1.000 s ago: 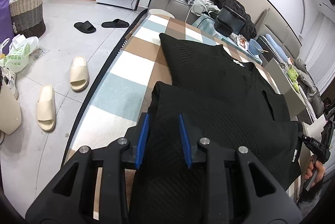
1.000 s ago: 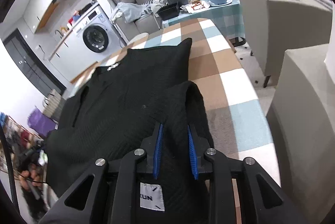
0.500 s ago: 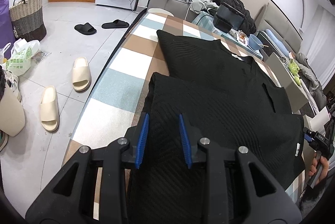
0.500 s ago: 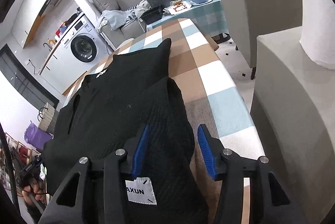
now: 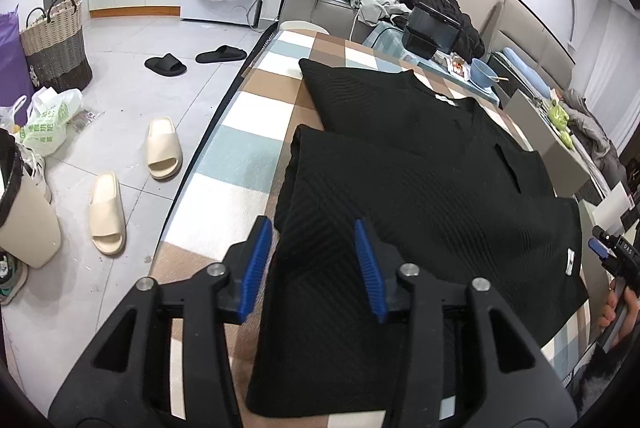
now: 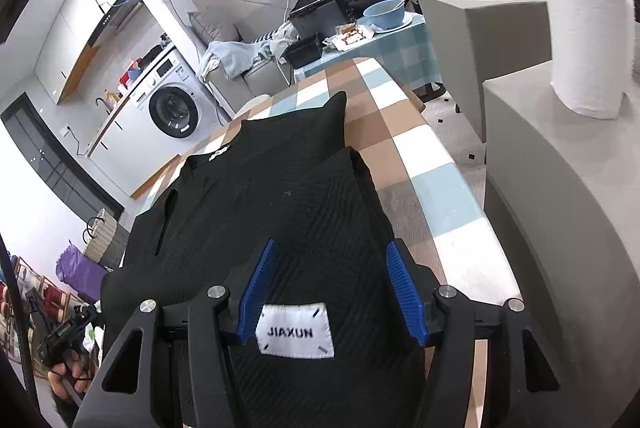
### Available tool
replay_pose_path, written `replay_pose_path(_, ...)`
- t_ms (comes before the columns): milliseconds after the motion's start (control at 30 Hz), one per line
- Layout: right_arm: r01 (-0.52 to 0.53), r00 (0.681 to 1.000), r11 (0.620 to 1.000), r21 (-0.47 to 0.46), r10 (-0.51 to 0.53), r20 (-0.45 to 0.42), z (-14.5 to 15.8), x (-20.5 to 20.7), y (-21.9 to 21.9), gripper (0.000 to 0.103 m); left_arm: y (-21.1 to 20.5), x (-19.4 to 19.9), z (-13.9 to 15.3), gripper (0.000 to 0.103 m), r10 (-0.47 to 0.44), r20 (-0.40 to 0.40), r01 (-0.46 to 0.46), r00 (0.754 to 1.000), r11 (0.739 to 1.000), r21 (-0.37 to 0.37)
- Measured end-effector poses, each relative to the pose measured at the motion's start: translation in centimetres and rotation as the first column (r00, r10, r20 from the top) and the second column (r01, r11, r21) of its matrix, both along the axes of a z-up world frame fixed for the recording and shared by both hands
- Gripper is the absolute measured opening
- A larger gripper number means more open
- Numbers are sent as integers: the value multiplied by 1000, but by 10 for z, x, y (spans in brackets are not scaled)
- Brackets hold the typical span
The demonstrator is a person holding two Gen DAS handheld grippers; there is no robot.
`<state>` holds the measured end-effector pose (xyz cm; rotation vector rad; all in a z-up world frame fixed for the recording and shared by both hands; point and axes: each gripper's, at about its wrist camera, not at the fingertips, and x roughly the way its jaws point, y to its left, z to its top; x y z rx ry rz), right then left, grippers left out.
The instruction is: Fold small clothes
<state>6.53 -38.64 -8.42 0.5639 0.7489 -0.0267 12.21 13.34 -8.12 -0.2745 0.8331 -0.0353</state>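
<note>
A black ribbed knit garment [image 5: 420,180] lies on the checked table [image 5: 240,156], its lower part folded up over the body. It also shows in the right wrist view [image 6: 280,196], with a white JIAXUN label [image 6: 296,331] at the near edge. My left gripper [image 5: 310,264] is open, its blue pads on either side of the folded near-left corner. My right gripper [image 6: 332,288] is open over the label edge. Neither grips the cloth.
The checked table [image 6: 400,144] has its left edge [image 5: 208,132] over a tiled floor with beige slippers [image 5: 160,144], black slippers [image 5: 166,64] and a wicker basket [image 5: 54,48]. A grey block with a paper roll [image 6: 588,28] stands to the right. A cluttered side table [image 6: 380,28] is behind.
Both grippers have opened and let go of the folded garment edge. The fold now rests flat on the table and both grippers have drawn back slightly.
</note>
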Motion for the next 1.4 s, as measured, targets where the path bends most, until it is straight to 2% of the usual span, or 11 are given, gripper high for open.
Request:
replay_pose_path(67,-5,1000,1000,-7,5,-3,-1,-6,2,59,1,-5,0,48,2,0,-2,1000,1000,9)
replay_pose_path(333,-18,999,999,-51,16,-44,-2,-4,2,59,4,-12,1,50,18,-4,-18,1000,1000,22)
replay_pose_path(500,-56,997,994,-98,51,-56,0,9,2,59,-7,-1,-3,53,6,-17,-5,1000,998,58)
replay_pose_path(733,-100,991,990,-98,90,-98,-13,32,-2,59,-20,20,-17,53,-39,-45,41,998,998,37)
replay_pose_path(800,-96,991,991,-96,85,-107,-16,36,-4,59,-21,22,-17,50,-36,-41,37,999,999,17)
replay_pose_path(867,-91,991,991,-101,79,-112,-18,38,-5,59,-24,21,-12,35,-55,-14,55,998,998,-4)
replay_pose_path(967,-87,991,992,-94,76,-112,-21,40,-8,59,-35,16,0,24,-95,32,95,995,995,5)
replay_pose_path(1133,-102,992,992,-71,96,-82,-25,44,-13,59,-34,23,-1,24,-73,4,74,997,997,-7)
replay_pose_path(1233,-115,991,992,-48,112,-67,-26,45,-15,59,-27,28,-7,24,-48,-16,47,999,998,-48)
replay_pose_path(1400,-148,988,987,-56,146,-43,-25,48,-13,56,-19,37,-14,24,-30,-31,28,999,997,-74)
